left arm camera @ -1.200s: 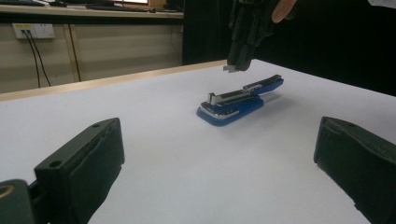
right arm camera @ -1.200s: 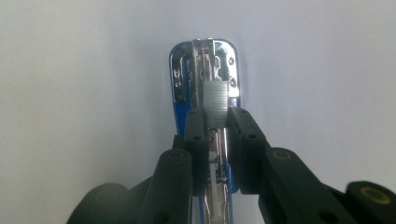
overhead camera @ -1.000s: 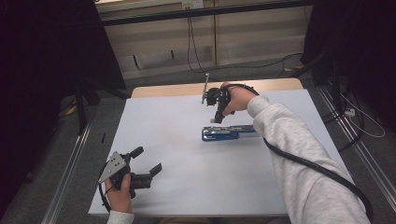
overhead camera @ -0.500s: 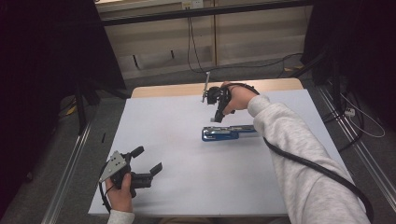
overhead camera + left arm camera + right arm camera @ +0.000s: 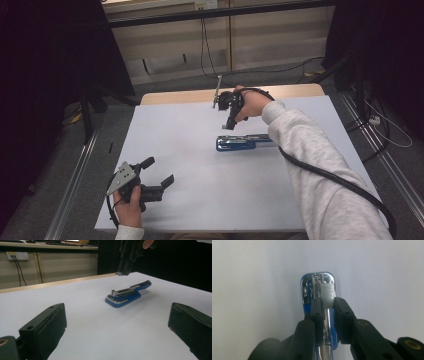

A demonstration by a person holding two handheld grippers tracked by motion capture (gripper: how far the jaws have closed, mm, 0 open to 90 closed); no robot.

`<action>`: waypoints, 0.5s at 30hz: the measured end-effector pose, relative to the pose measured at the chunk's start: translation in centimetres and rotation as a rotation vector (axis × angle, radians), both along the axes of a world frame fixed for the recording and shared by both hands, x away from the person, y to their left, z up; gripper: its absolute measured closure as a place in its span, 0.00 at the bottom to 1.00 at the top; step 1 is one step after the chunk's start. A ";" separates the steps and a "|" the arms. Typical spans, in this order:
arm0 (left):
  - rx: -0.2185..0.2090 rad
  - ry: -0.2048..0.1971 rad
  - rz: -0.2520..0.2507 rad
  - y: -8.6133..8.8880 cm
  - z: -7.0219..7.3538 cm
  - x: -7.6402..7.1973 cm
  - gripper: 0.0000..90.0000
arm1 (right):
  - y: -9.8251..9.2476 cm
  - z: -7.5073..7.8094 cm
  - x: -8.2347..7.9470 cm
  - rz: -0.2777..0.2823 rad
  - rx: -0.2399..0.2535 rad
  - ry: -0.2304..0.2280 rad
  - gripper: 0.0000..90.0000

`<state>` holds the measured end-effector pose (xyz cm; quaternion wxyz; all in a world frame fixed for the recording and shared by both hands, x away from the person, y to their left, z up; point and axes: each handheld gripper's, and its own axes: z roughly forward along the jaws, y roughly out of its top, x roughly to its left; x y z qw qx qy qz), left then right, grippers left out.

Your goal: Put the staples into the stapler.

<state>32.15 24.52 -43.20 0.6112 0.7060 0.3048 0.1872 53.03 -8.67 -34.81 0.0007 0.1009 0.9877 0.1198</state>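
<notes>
From the high view, my right gripper point(image 5: 229, 125) hangs just above the blue stapler point(image 5: 243, 143). In the left gripper view, my left gripper point(image 5: 117, 322) sits spread wide, well short of it. In the right gripper view, I'm pinching a staple strip point(image 5: 327, 294) over the open channel; I should lower it straight and aligned.

Right arm point(image 5: 320, 165) — light grey sweatshirt sleeve, thick black cable trailing along it. Left gripper point(image 5: 159, 173) — black, grey three-cornered plate on top. Right gripper point(image 5: 327, 305): black jaws, brass-coloured screws.

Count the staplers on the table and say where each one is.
1. The blue stapler lies open on the white table, right of centre, beneath the right gripper, which holds a staple strip over it.
</notes>
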 end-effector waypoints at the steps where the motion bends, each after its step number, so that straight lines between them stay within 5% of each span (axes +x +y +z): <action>1: 0.000 0.000 0.000 0.0 0.0 0.0 0.02 | 0.0 0.0 0.0 0.000 0.000 0.000 0.87; 15: 0.006 -0.007 0.002 0.1 0.0 0.0 0.02 | 1.6 -0.3 0.2 0.030 0.011 -0.005 0.87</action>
